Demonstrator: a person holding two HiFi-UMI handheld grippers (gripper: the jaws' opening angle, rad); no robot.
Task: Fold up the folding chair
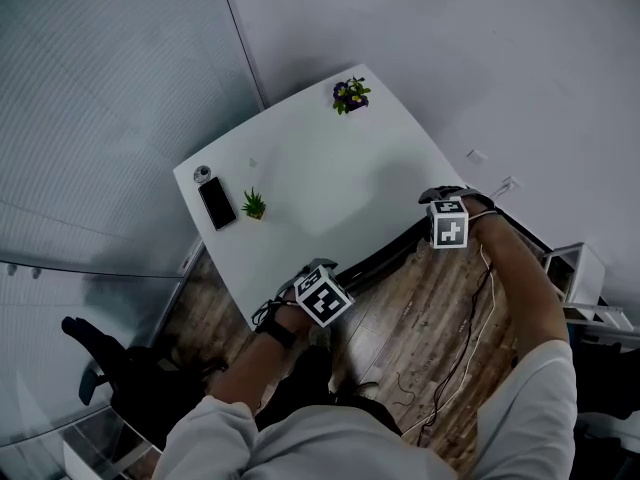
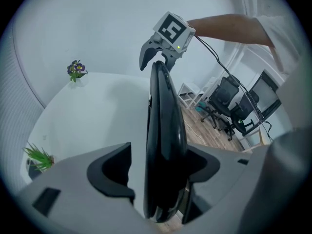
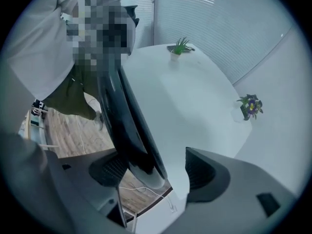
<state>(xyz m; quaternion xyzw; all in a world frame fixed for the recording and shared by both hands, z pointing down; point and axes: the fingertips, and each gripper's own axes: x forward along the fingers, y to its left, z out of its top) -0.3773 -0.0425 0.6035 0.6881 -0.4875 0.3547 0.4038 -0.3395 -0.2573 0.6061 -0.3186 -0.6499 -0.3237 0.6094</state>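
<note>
The folding chair, judged flat, is stood along the five-o'clock edge of the white table — straddled, unclamped, by the open-jawed left gripper at eight o'clock and right gripper at two — and should be steadied before withdrawal.

One table, one folding chair, one phone and two potted plants.

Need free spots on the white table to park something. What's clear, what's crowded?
Table centre is bare, from the green plant across to the right corner and up to the purple flowers. Left corner is crowded: phone, plant, a small round item. Near edge is taken by the folding chair, straddled by the left gripper and right gripper.
</note>
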